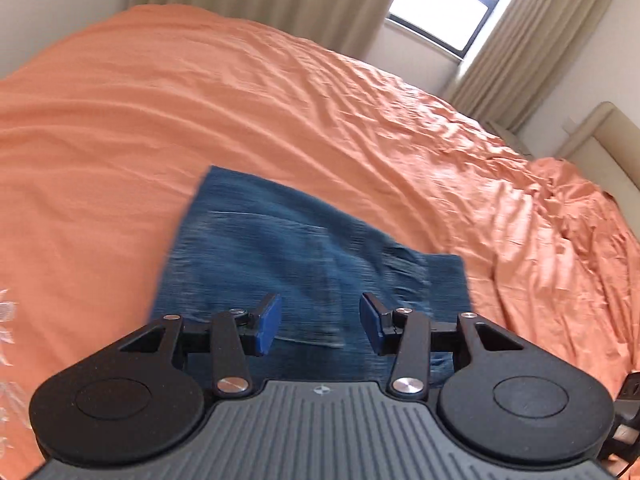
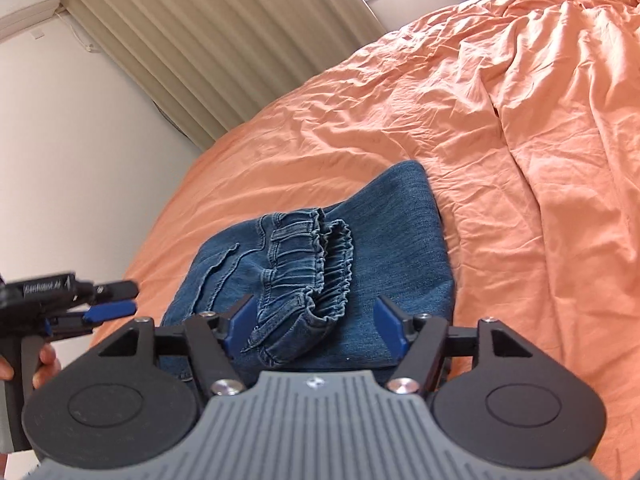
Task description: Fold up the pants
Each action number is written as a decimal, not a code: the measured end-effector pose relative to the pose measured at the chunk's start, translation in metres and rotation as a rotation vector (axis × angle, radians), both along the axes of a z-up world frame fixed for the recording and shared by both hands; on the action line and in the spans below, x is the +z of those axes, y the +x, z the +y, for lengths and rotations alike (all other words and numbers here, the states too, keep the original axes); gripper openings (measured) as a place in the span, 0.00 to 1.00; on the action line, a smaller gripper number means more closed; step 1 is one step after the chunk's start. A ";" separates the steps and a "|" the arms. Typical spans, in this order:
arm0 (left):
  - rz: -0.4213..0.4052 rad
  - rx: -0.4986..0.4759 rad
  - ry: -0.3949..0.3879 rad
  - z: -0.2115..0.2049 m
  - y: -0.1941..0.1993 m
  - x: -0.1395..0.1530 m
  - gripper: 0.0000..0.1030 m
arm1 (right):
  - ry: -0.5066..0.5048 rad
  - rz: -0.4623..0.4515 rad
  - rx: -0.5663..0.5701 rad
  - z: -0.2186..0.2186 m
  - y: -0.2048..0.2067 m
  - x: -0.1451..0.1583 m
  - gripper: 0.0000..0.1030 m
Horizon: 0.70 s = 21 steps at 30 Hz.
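Blue denim pants (image 1: 280, 248) lie folded into a compact stack on the orange bed sheet (image 1: 200, 100). My left gripper (image 1: 320, 326) hovers over the near edge of the stack, open, with nothing between its blue pads. In the right wrist view the pants (image 2: 400, 248) show their gathered elastic waistband (image 2: 308, 264) on top. My right gripper (image 2: 316, 326) is open just above it; the waistband's near end lies between the jaws, and the pads do not press on it. The left gripper (image 2: 112, 300) also shows at the left edge, beside the stack.
The wrinkled sheet (image 2: 500, 120) covers the whole bed. Beige curtains (image 2: 220, 40) and a window (image 1: 452, 0) stand behind it, with a white wall (image 2: 80, 140) at the left. A headboard (image 1: 604, 140) is at the right. A person's hand (image 2: 44, 360) holds the left gripper's handle.
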<state>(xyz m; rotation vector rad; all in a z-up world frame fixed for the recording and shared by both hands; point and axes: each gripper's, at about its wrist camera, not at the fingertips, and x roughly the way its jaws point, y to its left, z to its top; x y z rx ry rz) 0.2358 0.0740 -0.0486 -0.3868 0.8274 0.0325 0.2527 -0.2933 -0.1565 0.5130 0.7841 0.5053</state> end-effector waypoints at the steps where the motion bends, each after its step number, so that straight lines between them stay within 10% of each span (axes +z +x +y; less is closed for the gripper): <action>1: -0.003 0.012 -0.002 0.010 -0.001 -0.003 0.50 | -0.001 0.014 0.004 0.003 0.002 0.001 0.61; 11: -0.076 0.126 -0.162 0.078 0.010 -0.029 0.50 | -0.019 0.054 0.040 0.012 0.034 0.026 0.55; 21: -0.104 0.168 -0.238 0.107 0.040 -0.078 0.47 | 0.090 0.201 0.070 0.039 0.111 -0.013 0.53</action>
